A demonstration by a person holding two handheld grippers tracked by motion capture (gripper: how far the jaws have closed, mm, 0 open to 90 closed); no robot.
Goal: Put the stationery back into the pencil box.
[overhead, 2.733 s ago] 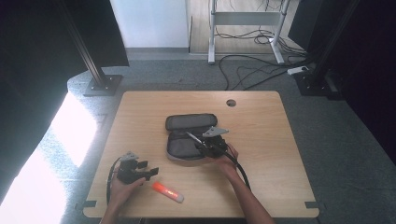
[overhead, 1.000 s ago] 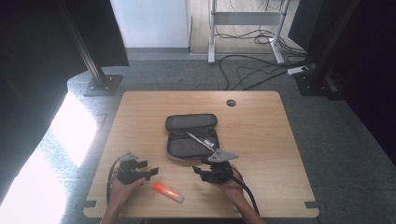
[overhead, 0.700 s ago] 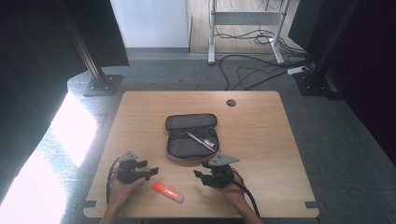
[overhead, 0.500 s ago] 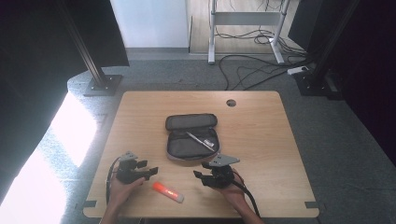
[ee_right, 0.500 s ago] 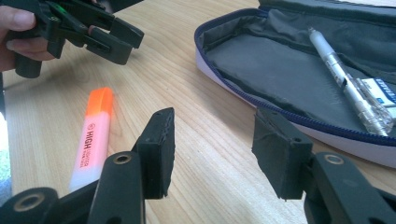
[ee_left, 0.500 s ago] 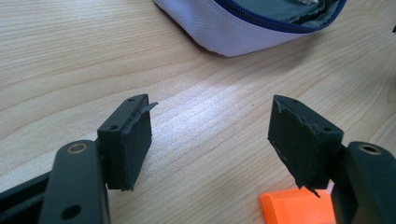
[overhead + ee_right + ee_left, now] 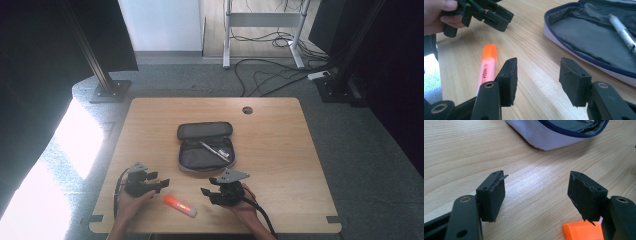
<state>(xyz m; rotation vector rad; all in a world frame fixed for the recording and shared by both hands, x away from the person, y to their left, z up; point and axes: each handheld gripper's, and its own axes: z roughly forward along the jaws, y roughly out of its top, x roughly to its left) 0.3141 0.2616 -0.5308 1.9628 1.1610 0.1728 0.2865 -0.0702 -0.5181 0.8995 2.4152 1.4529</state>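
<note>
Orange-capped pink highlighter marker, plastic, lying flat on the light wooden table near its front edge, between the two hands and apart from both. Dark grey fabric pencil case with blue zip and pale outer shell, unzipped and folded open at mid-table, holds one silver metal pen on its lower flap. Left tongs, black, held low just left of the marker's orange cap, stand open with nothing between the pads; the left gripper view shows bare wood in the gap and the orange cap at the right pad's foot. Right tongs, black with a grey three-cornered plate, stand open and empty just right of the marker, pointing toward it; the right gripper view shows the marker lying beyond the left pad. Step in hand, as judged: the pen is stowed and the marker is next for collection. Next move calls for straddling the marker barrel across its width, closing, lifting and carrying it to the case. Against the earliest frame: the right tongs, then over the case at the pen, now sit near the front edge; the left tongs and marker are unmoved.
</note>
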